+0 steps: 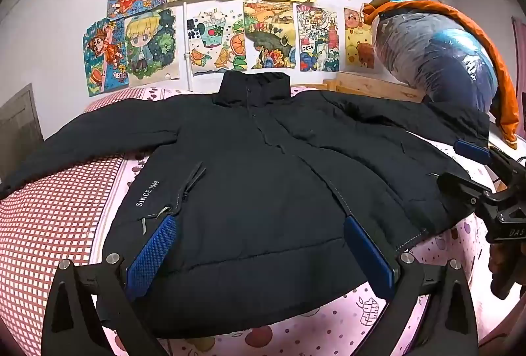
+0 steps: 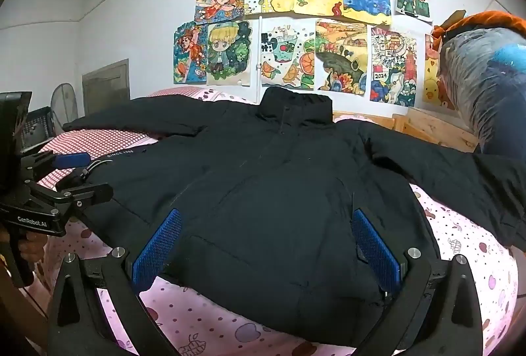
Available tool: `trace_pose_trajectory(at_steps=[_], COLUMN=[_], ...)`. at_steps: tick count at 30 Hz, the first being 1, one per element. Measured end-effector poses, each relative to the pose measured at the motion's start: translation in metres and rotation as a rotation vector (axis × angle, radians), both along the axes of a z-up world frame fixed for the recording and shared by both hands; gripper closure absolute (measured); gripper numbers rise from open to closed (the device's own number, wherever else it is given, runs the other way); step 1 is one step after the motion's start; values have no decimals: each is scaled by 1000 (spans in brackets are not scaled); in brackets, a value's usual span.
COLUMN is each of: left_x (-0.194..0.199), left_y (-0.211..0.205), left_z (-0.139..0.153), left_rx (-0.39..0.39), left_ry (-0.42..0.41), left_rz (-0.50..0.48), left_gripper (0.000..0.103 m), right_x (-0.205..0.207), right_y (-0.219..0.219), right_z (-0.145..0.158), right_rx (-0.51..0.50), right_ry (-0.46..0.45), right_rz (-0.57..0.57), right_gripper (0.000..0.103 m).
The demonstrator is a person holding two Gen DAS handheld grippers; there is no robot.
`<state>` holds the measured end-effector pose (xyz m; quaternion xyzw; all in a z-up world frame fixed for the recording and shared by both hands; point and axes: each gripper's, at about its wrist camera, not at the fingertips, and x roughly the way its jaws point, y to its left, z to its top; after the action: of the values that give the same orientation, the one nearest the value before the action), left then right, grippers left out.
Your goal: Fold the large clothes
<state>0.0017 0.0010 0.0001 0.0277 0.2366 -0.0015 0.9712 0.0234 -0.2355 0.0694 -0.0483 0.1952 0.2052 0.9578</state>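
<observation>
A large black padded jacket (image 1: pixel 263 185) with a stand-up collar lies spread flat, front side up, on a bed covered by a pink sheet printed with fruit shapes (image 1: pixel 328 323), both sleeves stretched out to the sides and the collar toward the wall. The left gripper (image 1: pixel 259 254), black-framed with blue textured pads, has its jaws spread as wide as they go; they straddle the jacket's lower hem area above the fabric, one pad near the white "SINCE 1988" lettering (image 1: pixel 147 193) by the pocket, the other near the front opening, and nothing is pinched between them. The right gripper (image 2: pixel 266 254) is likewise fully released, its blue pads standing apart over the hem on the other half of the jacket; whether the pads brush the cloth cannot be told. A red-and-white checked cover (image 1: pixel 49 208) lies at the bed's left side, and colourful children's drawings (image 1: pixel 230 10) hang on the white wall behind.
</observation>
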Motion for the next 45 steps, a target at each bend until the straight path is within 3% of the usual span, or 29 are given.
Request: trace_pose_trajectory(at_steps=[45], left_x=[-2], left_y=[2], left_z=[-3], left_rx=[-3], left_ry=[0], left_rz=[-2], left_gripper=[0], right_x=[-4], right_y=[13], right_z=[-9], right_rx=[-6], right_ry=[11], right_rz=[8], right_gripper=[1])
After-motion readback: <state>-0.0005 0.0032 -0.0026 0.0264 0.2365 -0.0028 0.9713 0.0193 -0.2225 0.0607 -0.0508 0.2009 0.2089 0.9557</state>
